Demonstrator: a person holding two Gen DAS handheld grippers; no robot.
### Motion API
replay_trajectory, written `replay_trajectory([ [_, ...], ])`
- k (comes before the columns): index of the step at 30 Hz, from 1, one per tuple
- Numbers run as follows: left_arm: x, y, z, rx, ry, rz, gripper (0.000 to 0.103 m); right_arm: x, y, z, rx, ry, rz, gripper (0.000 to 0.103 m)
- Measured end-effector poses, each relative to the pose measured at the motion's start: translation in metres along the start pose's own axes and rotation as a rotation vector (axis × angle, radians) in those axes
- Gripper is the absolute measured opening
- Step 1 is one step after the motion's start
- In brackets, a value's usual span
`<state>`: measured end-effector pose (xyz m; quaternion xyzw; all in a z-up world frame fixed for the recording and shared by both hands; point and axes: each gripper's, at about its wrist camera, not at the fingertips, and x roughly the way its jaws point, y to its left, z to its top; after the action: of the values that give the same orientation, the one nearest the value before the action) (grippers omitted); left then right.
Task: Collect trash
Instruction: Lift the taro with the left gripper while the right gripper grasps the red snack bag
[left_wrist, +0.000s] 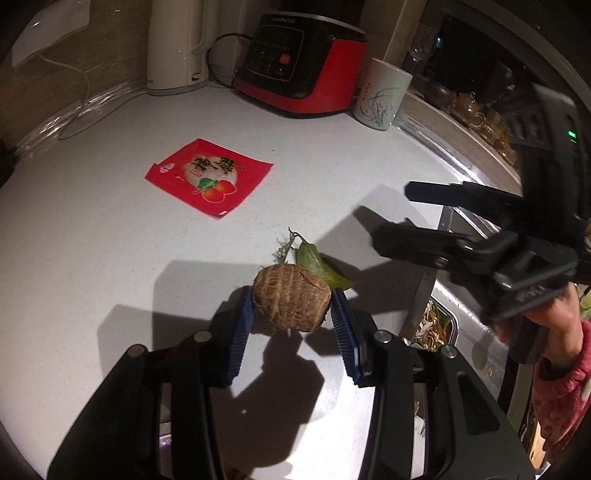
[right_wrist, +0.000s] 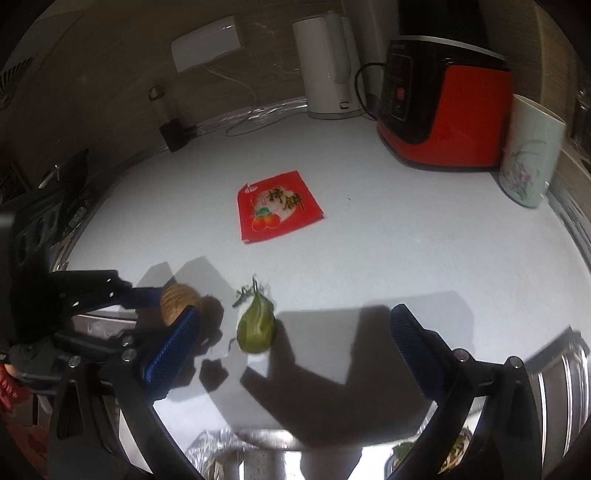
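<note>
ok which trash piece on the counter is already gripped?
The brown fibrous root chunk, clamped between the left gripper pads. The green leaf scrap and the red wrapper lie loose; the right gripper is open.

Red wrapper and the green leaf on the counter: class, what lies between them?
Nothing. In the right wrist view the stretch of white counter between the wrapper and the leaf is bare; the left wrist view agrees.

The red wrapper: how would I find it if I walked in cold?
On the pale countertop, look in front of the red and black cooker. The red wrapper lies flat and alone mid-counter, the only flat thing, printed with orange fruit and dark characters.
</note>
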<state>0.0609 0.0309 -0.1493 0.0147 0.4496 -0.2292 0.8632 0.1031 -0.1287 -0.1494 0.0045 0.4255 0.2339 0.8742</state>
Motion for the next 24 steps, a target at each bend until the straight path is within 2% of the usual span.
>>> replay_trajectory([
  [3,-0.011,0.011,-0.001,-0.031,-0.01,0.022,0.042,0.041,0.009,0.029,-0.058,0.047,0.019,0.101],
  [6,-0.018,0.021,-0.003,-0.057,-0.014,0.05,0.042,0.08,0.02,0.05,-0.123,0.104,-0.014,0.101],
  [11,-0.03,0.036,-0.006,-0.101,-0.031,0.08,0.042,0.119,0.03,0.07,-0.162,0.151,-0.02,0.101],
  [18,-0.041,0.051,-0.01,-0.15,-0.049,0.114,0.042,0.138,0.038,0.079,-0.193,0.169,-0.03,0.101],
  [24,-0.049,0.057,-0.012,-0.177,-0.068,0.127,0.042,0.144,0.046,0.086,-0.222,0.169,0.012,0.101],
])
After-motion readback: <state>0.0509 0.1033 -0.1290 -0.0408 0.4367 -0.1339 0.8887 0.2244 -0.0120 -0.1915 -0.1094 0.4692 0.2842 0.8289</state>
